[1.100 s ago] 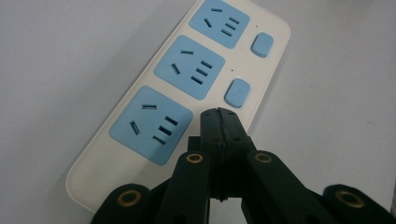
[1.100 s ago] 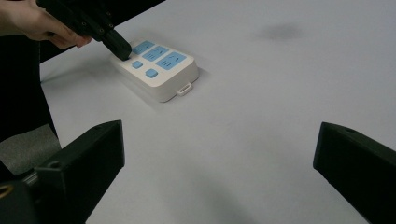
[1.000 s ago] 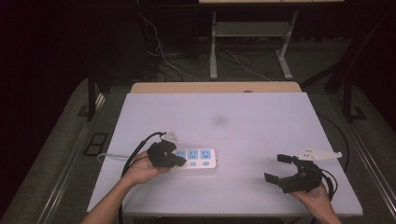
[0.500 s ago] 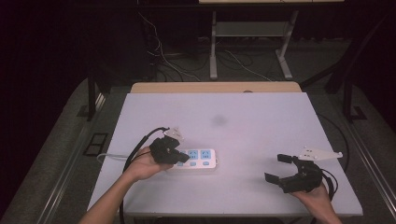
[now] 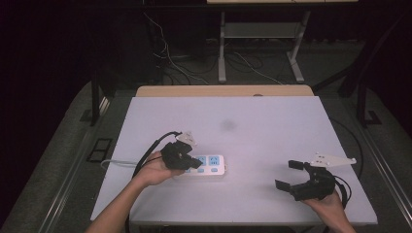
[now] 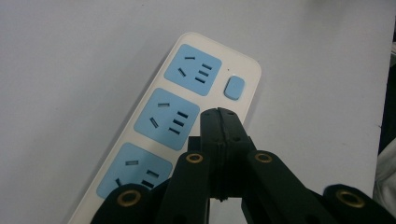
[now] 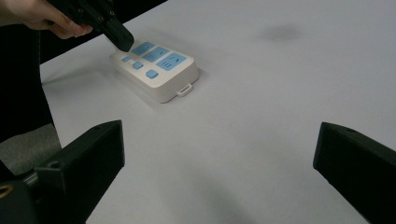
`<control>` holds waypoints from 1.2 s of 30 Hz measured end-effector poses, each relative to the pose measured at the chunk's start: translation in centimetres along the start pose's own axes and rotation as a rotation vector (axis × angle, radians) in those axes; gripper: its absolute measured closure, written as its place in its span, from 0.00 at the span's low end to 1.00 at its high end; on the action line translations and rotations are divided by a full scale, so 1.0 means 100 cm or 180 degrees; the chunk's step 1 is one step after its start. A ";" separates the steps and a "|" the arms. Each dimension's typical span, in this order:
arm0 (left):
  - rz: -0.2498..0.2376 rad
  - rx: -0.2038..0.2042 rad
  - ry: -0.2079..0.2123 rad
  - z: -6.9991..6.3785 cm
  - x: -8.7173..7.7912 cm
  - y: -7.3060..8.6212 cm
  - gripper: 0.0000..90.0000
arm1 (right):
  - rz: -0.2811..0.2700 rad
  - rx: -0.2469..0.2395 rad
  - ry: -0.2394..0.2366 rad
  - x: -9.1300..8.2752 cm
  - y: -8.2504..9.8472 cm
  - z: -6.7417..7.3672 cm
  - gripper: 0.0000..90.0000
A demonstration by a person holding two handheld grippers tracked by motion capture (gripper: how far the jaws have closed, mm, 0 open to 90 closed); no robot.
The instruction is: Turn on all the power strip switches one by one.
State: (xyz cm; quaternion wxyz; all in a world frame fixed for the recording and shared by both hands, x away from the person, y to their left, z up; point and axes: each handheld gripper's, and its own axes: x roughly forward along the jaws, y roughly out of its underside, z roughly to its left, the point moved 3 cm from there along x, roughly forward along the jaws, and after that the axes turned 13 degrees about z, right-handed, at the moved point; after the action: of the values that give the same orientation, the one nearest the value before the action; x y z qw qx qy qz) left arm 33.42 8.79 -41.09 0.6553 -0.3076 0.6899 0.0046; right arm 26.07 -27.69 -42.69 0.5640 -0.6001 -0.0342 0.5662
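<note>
The white table (image 5: 243,121) carries a white power strip (image 5: 210,165) with blue socket faces, lying in the table's near left part, its pale cord (image 5: 116,163) trailing off toward the table's left edge. Well to the right of the strip, near the table's front right corner, the right gripper (image 5: 290,174) is held with its jaws spread wide and nothing between them. The left gripper (image 5: 198,163) is over the strip's left end, jaws pressed together, the joined tips at the strip's top face beside the middle socket. At the strip's far end sits a small blue button (image 6: 234,87).
</note>
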 end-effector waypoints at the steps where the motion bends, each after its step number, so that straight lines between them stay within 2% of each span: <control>1: 0.0011 0.0015 -0.0002 0.000 0.001 -0.001 0.99 | 0.0002 -0.0002 -0.0001 0.000 0.000 0.000 0.02; 20: 0.0087 0.0004 0.0005 0.003 0.018 -0.003 0.99 | 0.0037 -0.0041 -0.0016 0.002 0.000 0.001 0.02; 26: 0.0031 -0.0043 0.0068 0.003 0.020 -0.003 0.99 | 0.0018 -0.0029 -0.0013 0.001 0.000 0.001 0.02; 36: 0.0037 0.0043 0.0075 0.001 0.022 -0.001 1.00 | 0.0011 -0.0026 -0.0012 0.001 0.000 0.000 0.02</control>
State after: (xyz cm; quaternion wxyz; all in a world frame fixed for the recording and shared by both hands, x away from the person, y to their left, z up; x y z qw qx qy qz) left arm 33.70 7.79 -43.07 0.6492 -0.2992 0.6993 0.0001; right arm 26.09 -27.58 -42.75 0.5604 -0.6014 -0.0366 0.5682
